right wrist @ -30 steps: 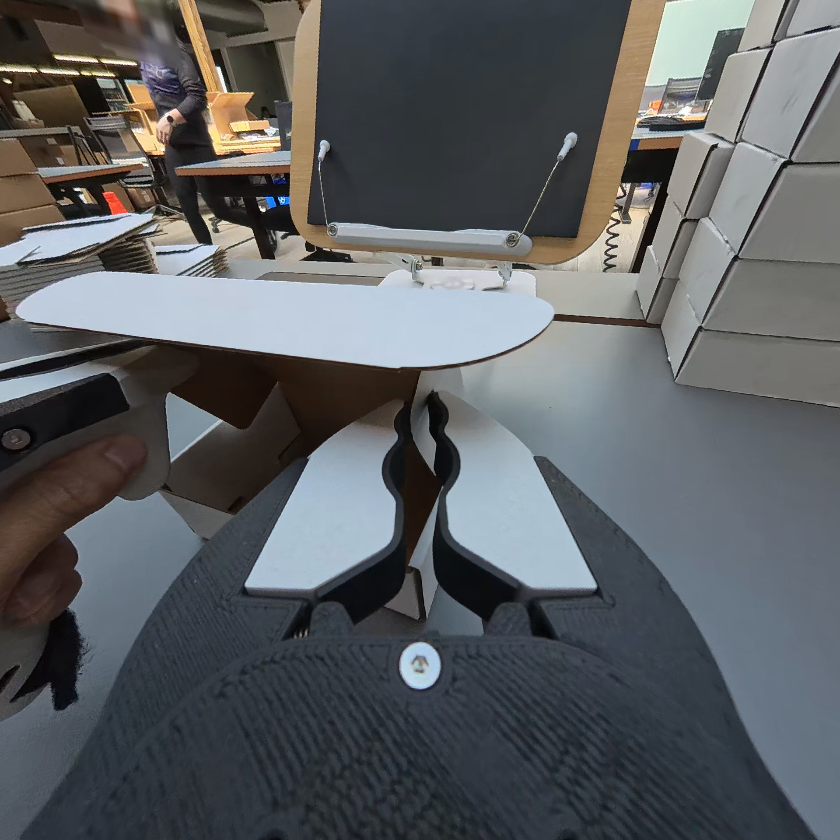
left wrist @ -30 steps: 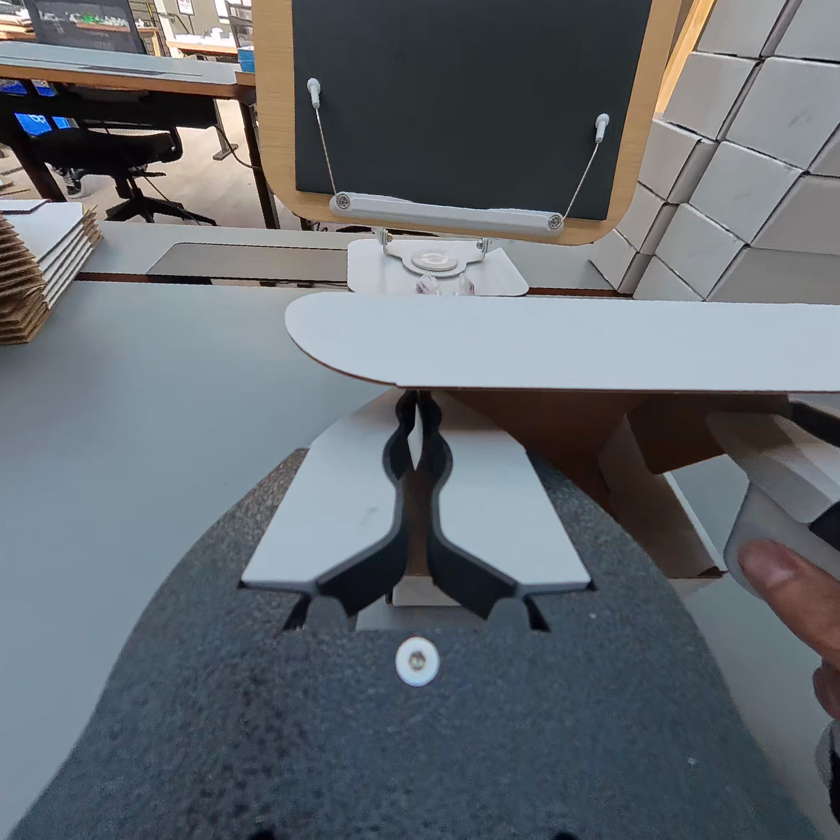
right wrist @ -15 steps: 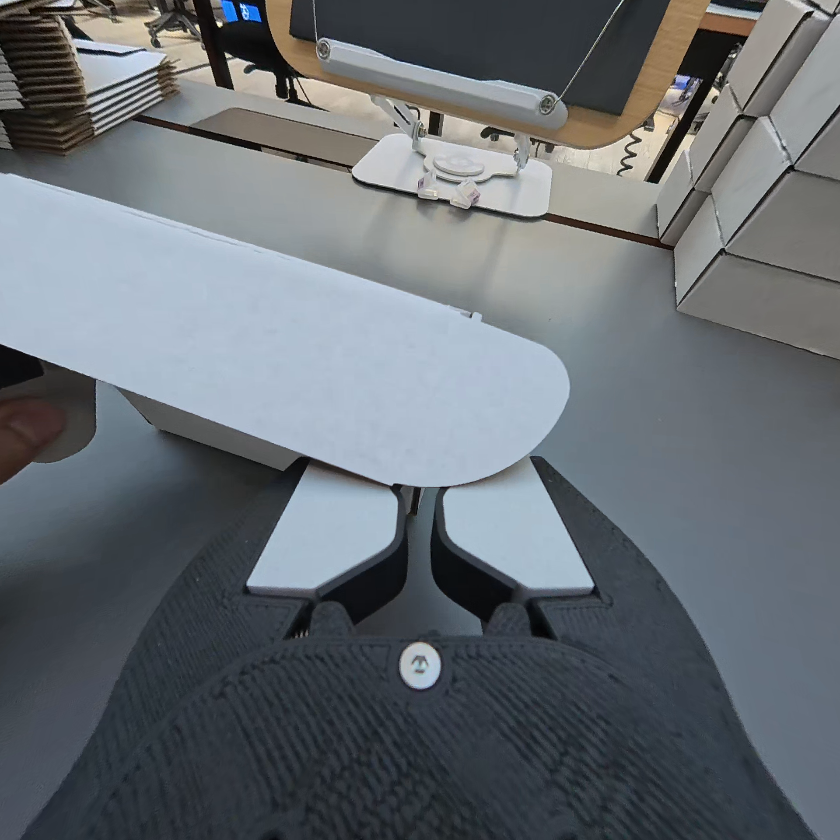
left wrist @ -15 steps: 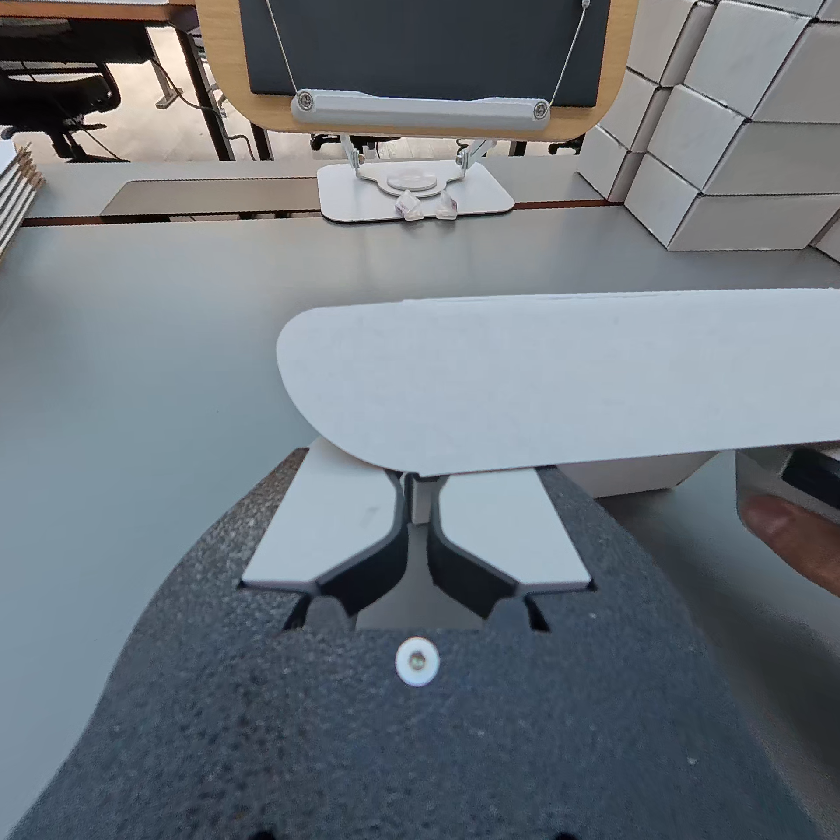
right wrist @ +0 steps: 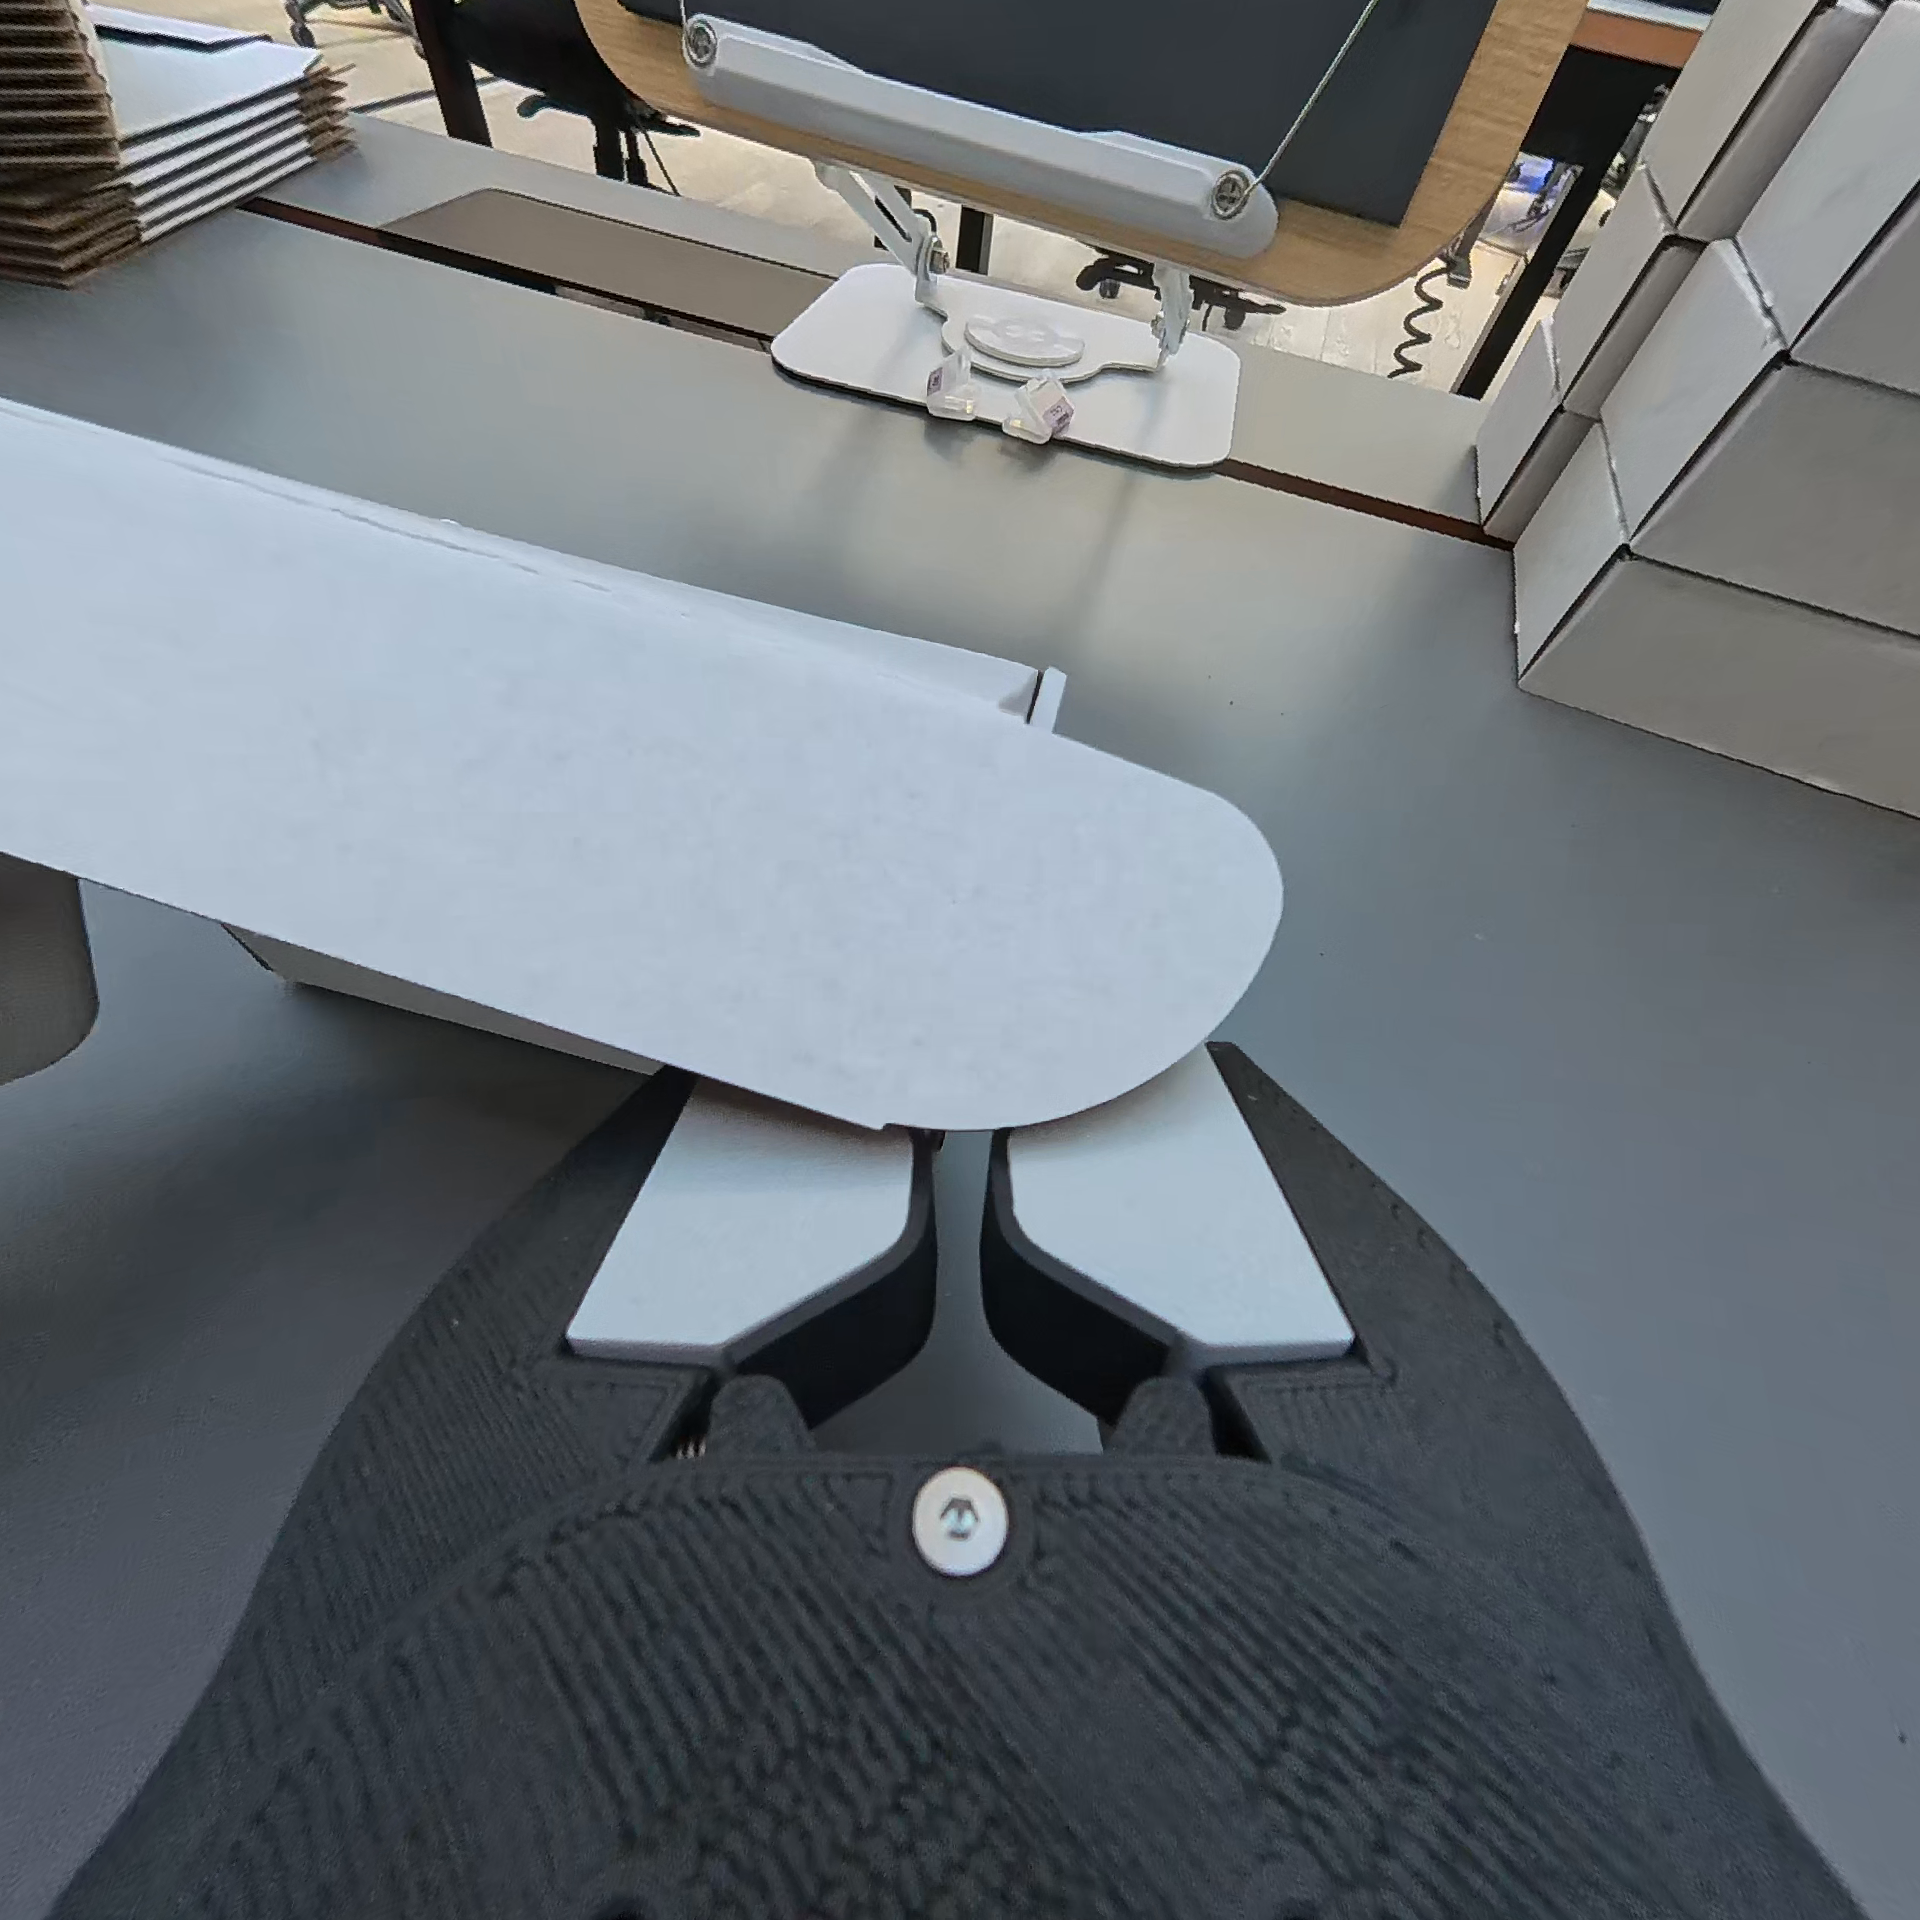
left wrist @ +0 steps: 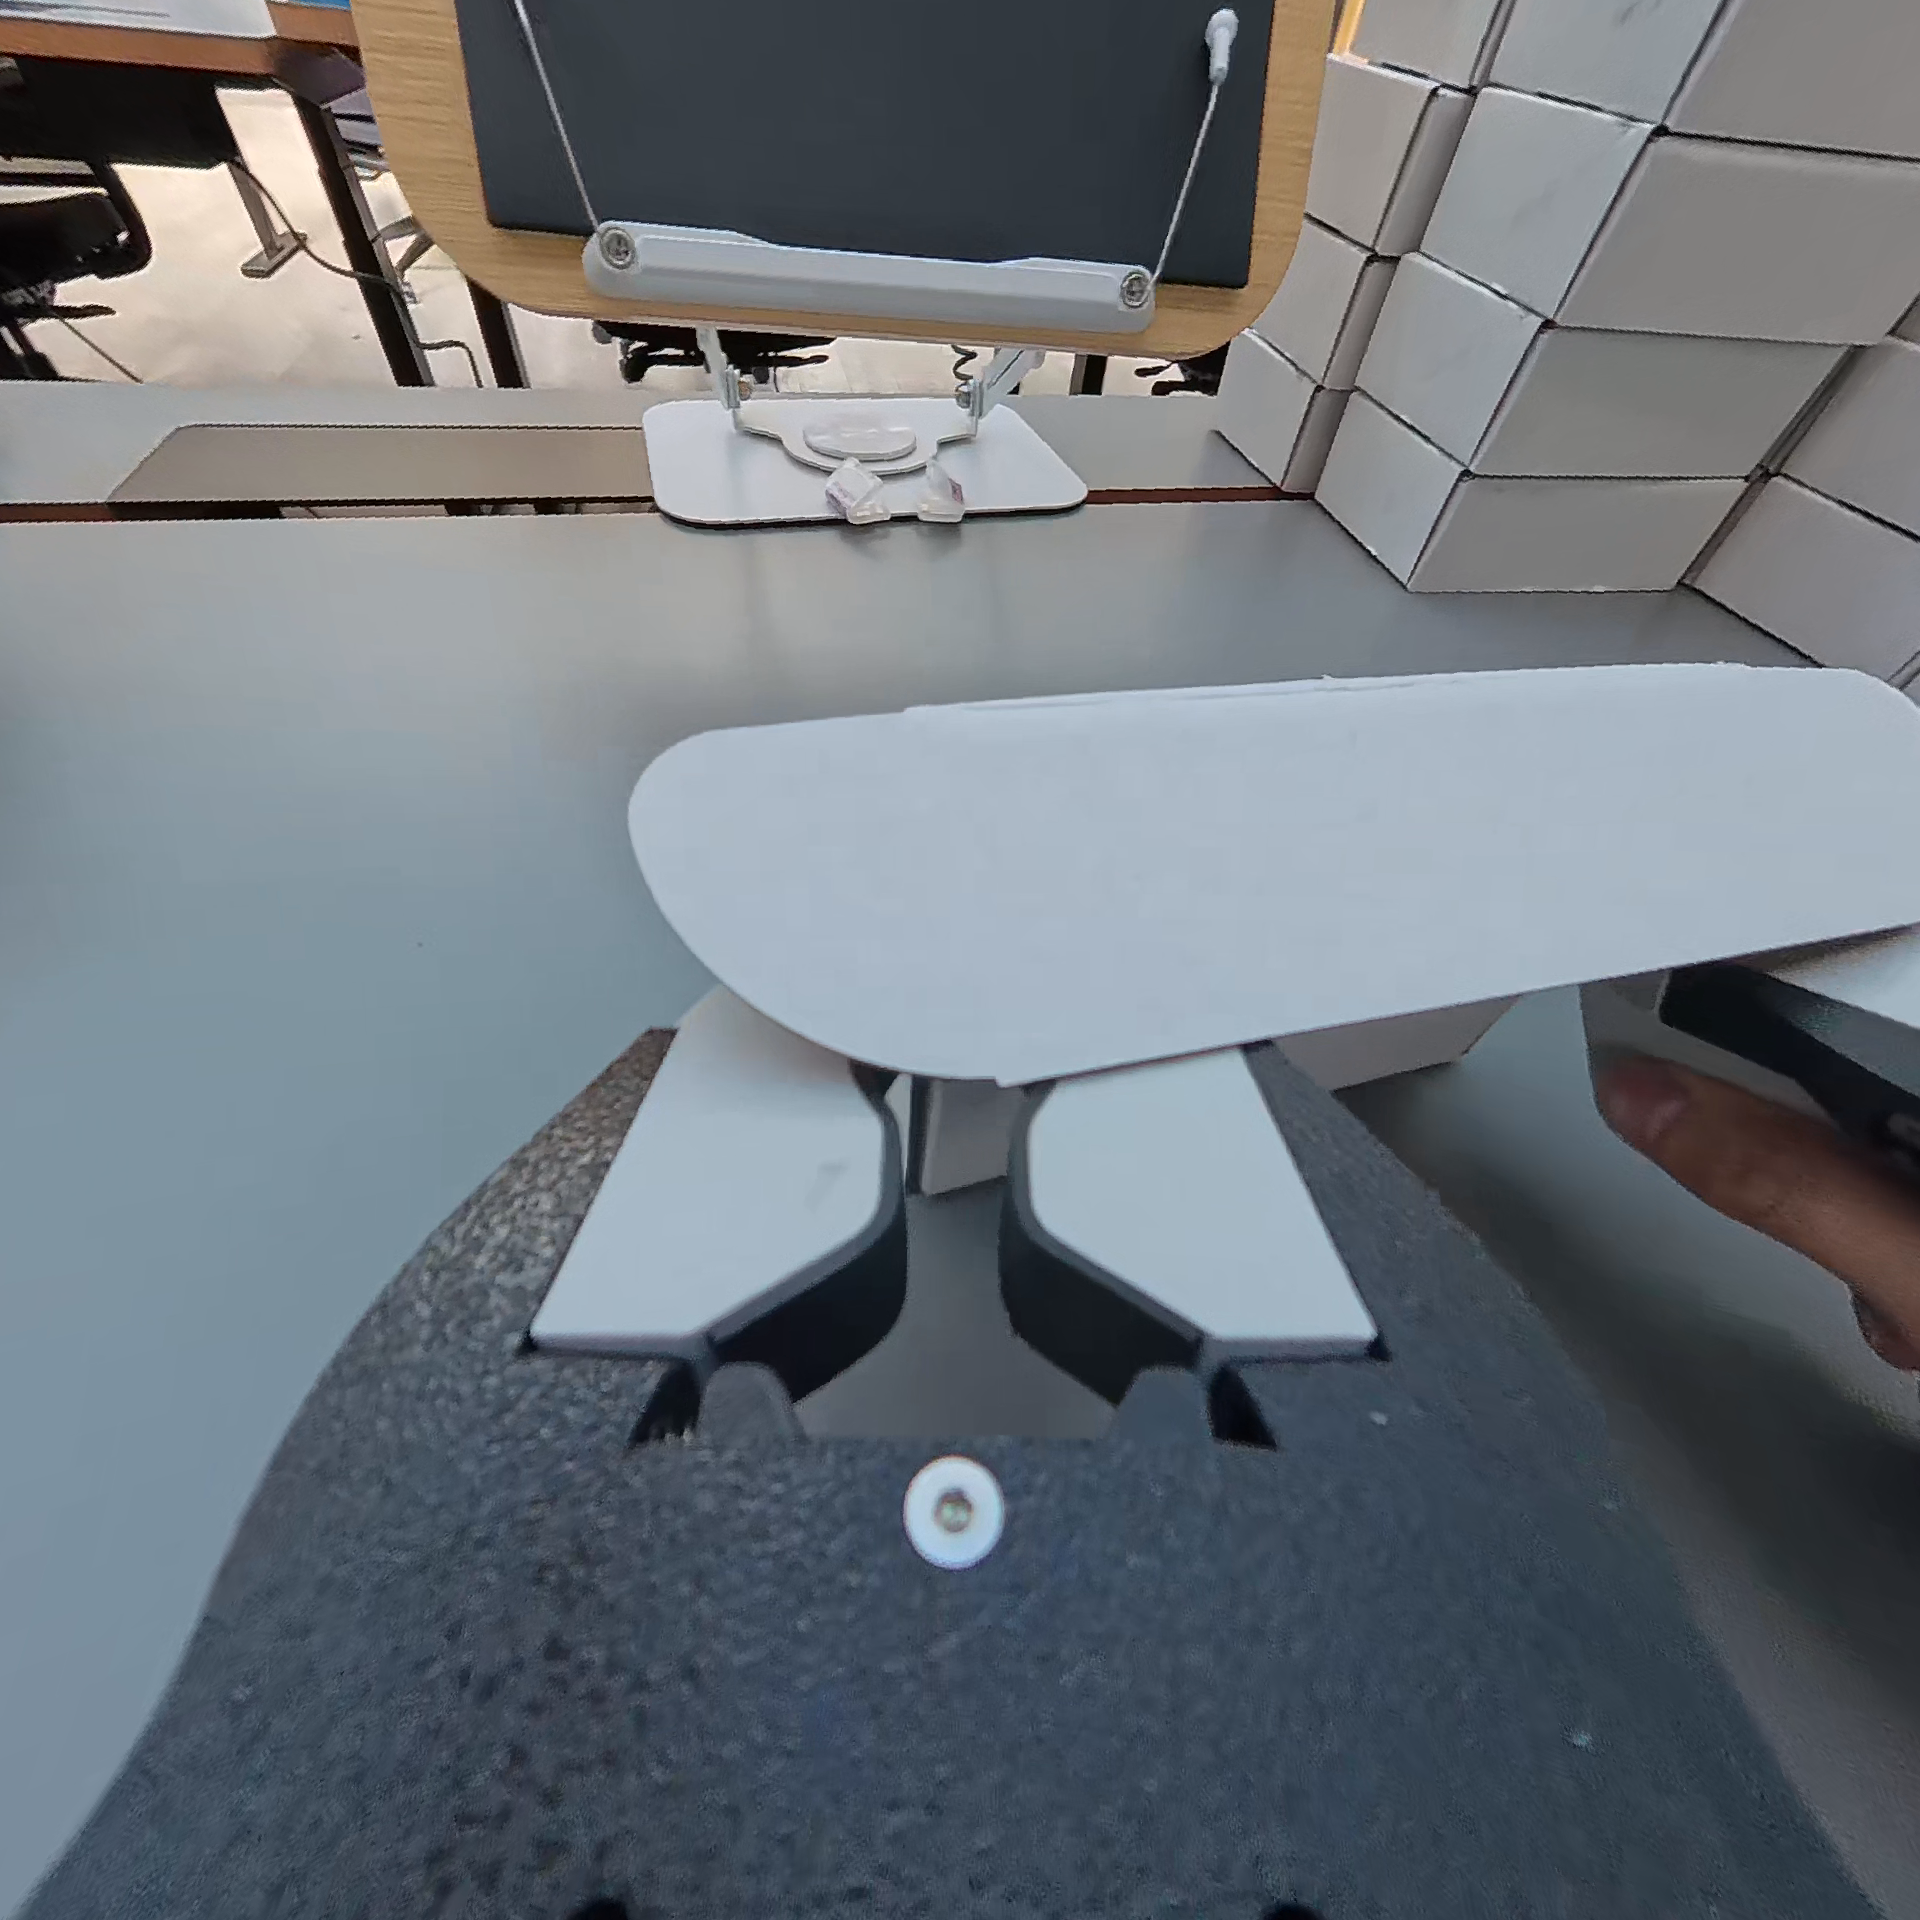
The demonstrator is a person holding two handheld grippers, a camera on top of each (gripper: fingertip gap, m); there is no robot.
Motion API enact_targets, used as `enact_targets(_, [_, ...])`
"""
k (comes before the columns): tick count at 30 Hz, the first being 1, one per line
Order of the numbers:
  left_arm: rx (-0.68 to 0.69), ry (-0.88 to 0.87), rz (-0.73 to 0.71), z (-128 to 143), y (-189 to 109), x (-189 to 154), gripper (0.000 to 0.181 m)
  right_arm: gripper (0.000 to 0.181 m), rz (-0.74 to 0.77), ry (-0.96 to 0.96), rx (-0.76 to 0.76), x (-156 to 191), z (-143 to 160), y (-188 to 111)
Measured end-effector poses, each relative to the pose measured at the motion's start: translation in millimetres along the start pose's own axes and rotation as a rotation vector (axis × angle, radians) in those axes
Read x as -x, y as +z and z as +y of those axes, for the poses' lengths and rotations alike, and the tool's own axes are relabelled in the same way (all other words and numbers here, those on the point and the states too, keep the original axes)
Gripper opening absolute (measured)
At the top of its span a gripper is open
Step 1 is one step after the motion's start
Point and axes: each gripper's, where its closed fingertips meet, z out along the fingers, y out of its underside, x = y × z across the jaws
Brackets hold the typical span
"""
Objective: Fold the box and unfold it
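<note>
Left gripper (left wrist: 956, 1081) and right gripper (right wrist: 961, 1127), each with jaws drawn close on a side flap under the rounded lid (left wrist: 1195, 883) of the white box (right wrist: 582, 790), which rests on the grey table (right wrist: 1455, 987). Fingertips are hidden, so the grip is inferred. Press both ends down evenly to seat the lid. Beyond: board stand (left wrist: 862, 468), stacked white boxes (left wrist: 1621, 343).

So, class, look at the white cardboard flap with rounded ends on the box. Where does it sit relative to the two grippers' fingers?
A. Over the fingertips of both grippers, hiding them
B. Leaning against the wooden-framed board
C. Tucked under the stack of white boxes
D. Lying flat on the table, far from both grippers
A: in each wrist view the flap covers the tips of that gripper's fingers.
</note>
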Motion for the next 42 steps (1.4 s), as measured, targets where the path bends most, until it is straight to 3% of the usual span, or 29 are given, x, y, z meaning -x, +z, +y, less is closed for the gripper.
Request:
enact_targets(5, [-0.063, 0.106, 0.157, -6.7, -14.3, -5.9, 0.028, 0.003, 0.012, -0.025, 0.003, -1.1, 0.5, 0.4])
enact_targets(12, [0.024, 0.252, 0.437, 1.8, -63.4, 13.6, 0.03, 0.002, 0.006, -0.023, 0.001, -1.7, 0.0, 1.0])
enact_targets(14, [0.037, 0.182, 0.499, -10.7, -72.2, 28.4, 0.022, 0.003, 0.006, -0.024, 0.001, -1.6, -0.2, 1.4])
enact_targets(17, [0.008, -0.045, 0.599, -51.9, -72.8, 43.0, 0.008, 0.003, 0.004, -0.022, 0.001, -1.6, -0.4, 1.6])
enact_targets(21, [0.169, -0.324, 0.863, -83.4, -55.2, 26.6, 0.0, 0.003, 0.006, -0.024, 0.0, -1.5, -0.4, 1.4])
enact_targets(24, [0.387, -0.419, 0.918, -70.0, -26.5, 15.6, 0.0, 0.003, 0.003, -0.021, 0.0, -1.5, -0.3, 1.3])
enact_targets(29, [0.563, -0.638, 1.033, -54.5, -0.1, -1.0, 0.0, 0.003, 0.004, -0.022, 0.0, -1.4, -0.3, 1.3])
enact_targets(37, [0.7, -0.615, 1.005, -24.2, 4.8, -9.2, 0.0, 0.005, -0.057, -0.051, -0.015, 2.0, -0.1, -1.7])
enact_targets(42, [0.732, -0.443, 0.939, -11.0, 3.7, -9.8, 0.0, 0.045, -0.23, -0.051, 0.001, 14.0, 9.1, -26.4])
